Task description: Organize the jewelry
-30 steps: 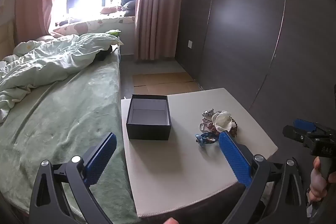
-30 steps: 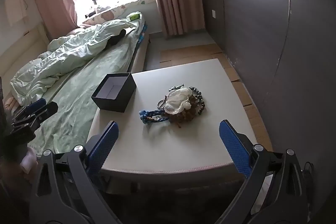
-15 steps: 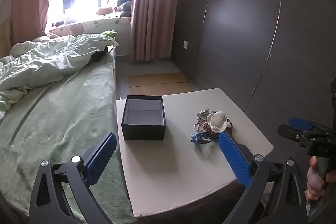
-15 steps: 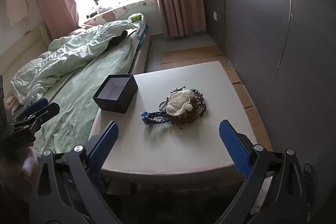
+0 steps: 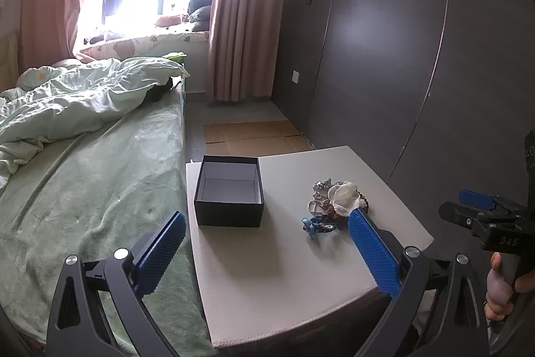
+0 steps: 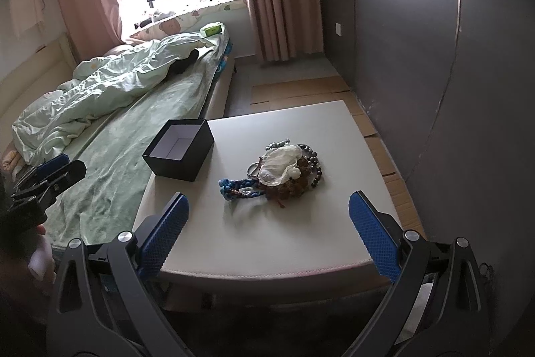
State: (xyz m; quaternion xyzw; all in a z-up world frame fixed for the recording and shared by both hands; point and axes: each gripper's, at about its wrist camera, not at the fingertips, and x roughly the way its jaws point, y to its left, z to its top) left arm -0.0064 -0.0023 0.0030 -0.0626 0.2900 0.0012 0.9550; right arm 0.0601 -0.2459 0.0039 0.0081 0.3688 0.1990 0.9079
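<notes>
A pile of jewelry [image 6: 284, 171] lies on the white table [image 6: 294, 233]: beaded bracelets, a blue braided cord and a white pouch on top. It also shows in the left wrist view [image 5: 334, 206]. An open, empty black box [image 6: 179, 149] stands at the table's left side, and also shows in the left wrist view [image 5: 229, 189]. My left gripper [image 5: 265, 250] is open and empty over the table's near left edge. My right gripper [image 6: 267, 233] is open and empty, in front of the table's near edge, short of the pile.
A bed with a green cover [image 5: 83, 183] and a rumpled duvet runs along the table's left side. A dark wall panel [image 6: 434, 56] stands to the right. Cardboard sheets [image 5: 254, 136] lie on the floor beyond the table.
Both grippers have drifted slightly closer to the table. The left view has shifted so the box and the pile sit a little more to the left. Both jaws stay open.
</notes>
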